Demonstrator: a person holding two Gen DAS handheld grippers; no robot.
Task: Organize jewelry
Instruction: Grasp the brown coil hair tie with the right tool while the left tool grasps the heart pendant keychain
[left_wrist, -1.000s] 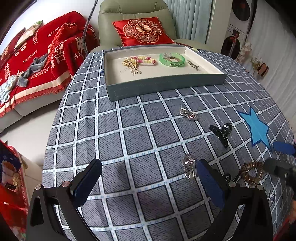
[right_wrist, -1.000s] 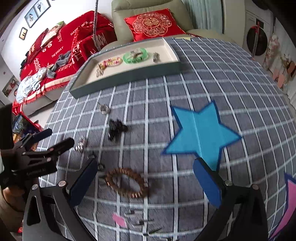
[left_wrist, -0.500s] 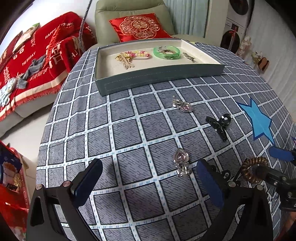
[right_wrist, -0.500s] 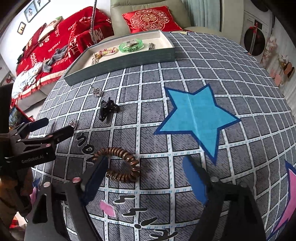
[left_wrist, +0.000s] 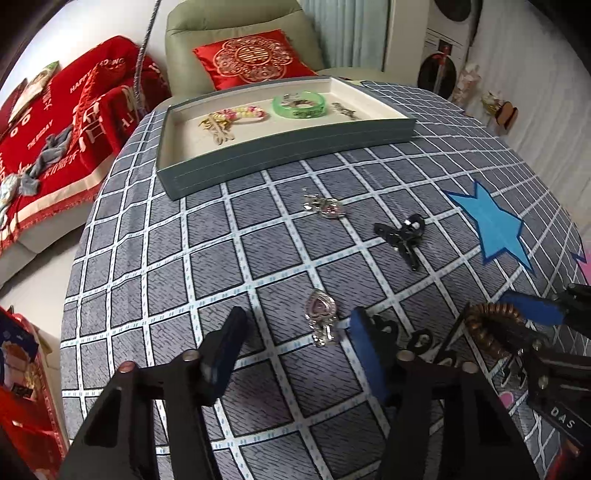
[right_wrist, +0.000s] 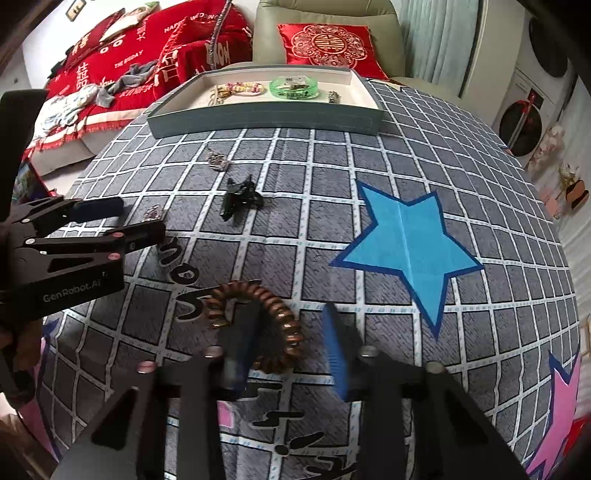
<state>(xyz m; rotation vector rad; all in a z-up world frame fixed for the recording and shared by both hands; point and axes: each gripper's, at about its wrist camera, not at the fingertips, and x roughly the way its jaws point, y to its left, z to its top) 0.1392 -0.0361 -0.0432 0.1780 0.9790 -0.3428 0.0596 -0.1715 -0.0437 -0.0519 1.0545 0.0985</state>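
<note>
the right gripper is spread wide, its left finger planted inside the brown coil hair tie, a placement only the right wrist view shows. the left gripper gapes beside the heart pendant. beyond lie a black claw clip and the tray.

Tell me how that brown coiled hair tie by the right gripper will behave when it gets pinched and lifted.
The brown coiled hair tie looks like a springy spiral cord, so it will probably squash and stretch rather than hold its ring shape. Its glossy coils may slip on the right gripper pads. One finger sits inside the loop, so it will likely hang there, seemingly light.
</note>
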